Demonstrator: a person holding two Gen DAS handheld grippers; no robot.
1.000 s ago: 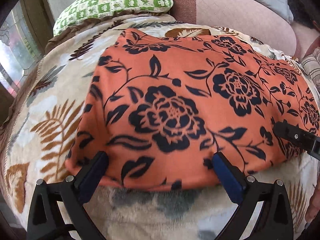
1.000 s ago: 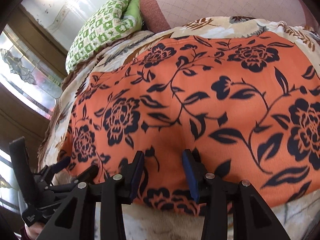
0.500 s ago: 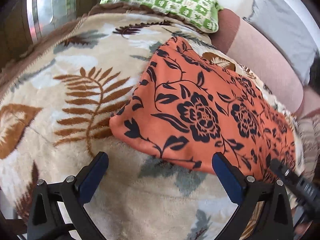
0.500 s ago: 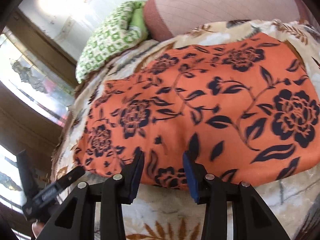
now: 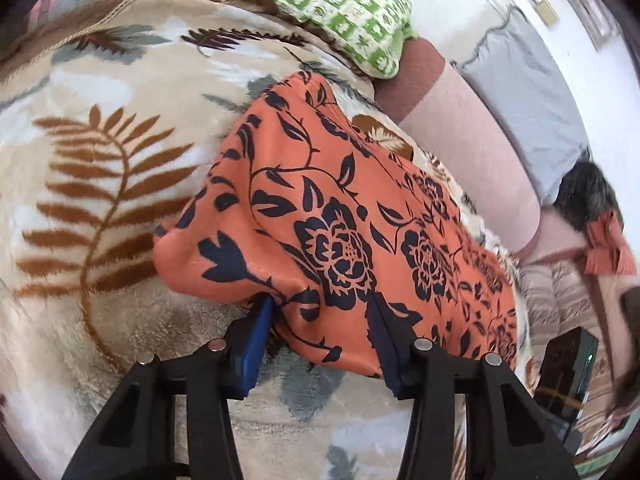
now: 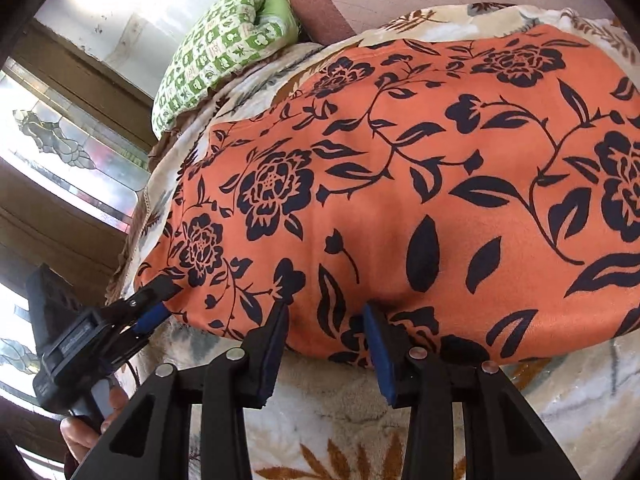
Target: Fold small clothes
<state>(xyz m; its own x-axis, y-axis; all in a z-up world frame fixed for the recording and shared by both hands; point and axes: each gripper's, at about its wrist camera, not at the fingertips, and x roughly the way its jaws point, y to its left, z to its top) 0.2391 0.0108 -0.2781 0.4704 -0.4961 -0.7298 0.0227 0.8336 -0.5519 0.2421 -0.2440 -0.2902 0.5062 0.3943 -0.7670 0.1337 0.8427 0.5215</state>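
Observation:
An orange cloth with dark blue flowers [image 5: 340, 216] lies flat on the leaf-print blanket [image 5: 100, 168]; it also fills the right wrist view [image 6: 400, 184]. My left gripper [image 5: 322, 312] has its jaws partly closed around the cloth's near edge at its left corner, fabric bunched between the blue pads. My right gripper [image 6: 326, 314] is also at the near edge with cloth between its narrowed jaws. The left gripper shows in the right wrist view [image 6: 156, 300] at the cloth's corner.
A green checked pillow [image 5: 320, 8] and a pink bolster [image 5: 472, 148] lie at the back of the bed. A window with patterned glass [image 6: 52, 152] is on the left. A striped cloth [image 5: 560, 300] lies to the right.
My left gripper swung to the cloth's left corner, then moved in and narrowed its jaws around the near edge. My right gripper stayed at the edge, slightly closer.

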